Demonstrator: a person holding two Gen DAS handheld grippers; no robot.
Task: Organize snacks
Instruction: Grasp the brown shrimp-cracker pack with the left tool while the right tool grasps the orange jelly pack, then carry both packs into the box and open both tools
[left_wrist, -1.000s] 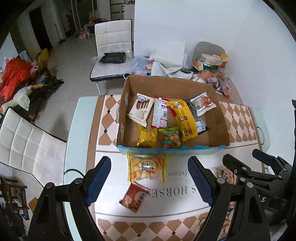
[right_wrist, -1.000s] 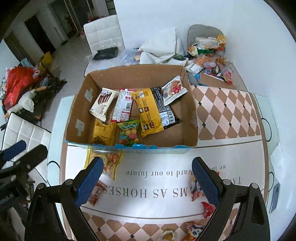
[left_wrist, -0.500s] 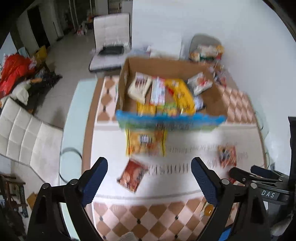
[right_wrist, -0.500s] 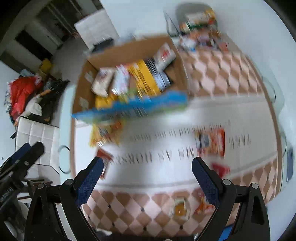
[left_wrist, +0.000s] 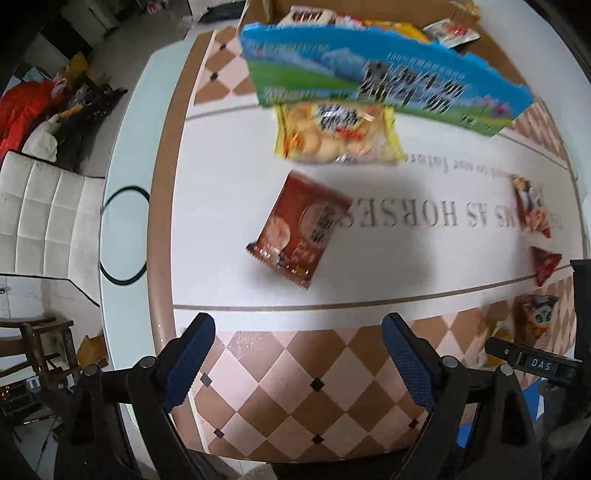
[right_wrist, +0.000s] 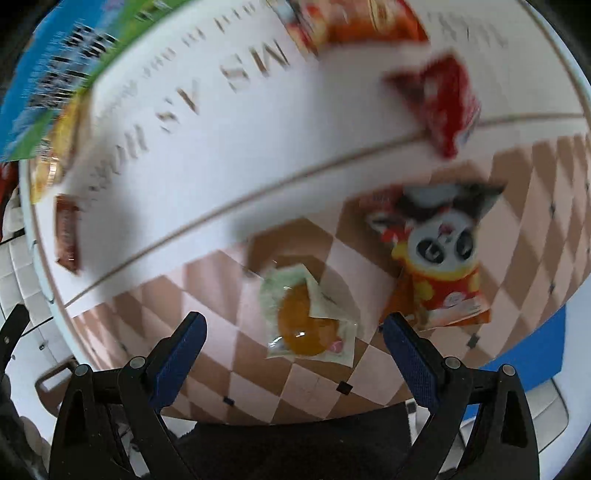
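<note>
The left hand-held gripper (left_wrist: 299, 354) points straight down. Its two blue fingers (left_wrist: 190, 354) stand far apart, and nothing sits between them. The pads touch nothing.

The right hand-held gripper (right_wrist: 291, 349) also points down, but it leans a bit. Its blue fingers (right_wrist: 404, 352) are spread wide too, with nothing held between them. From the left one's camera, part of the right hand-held gripper shows at the far right edge, close by.

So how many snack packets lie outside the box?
6: yellow packet by box, brown packet beside it, orange packet, red packet mid-table, panda packet, jelly packet near edge. Others possible.
</note>
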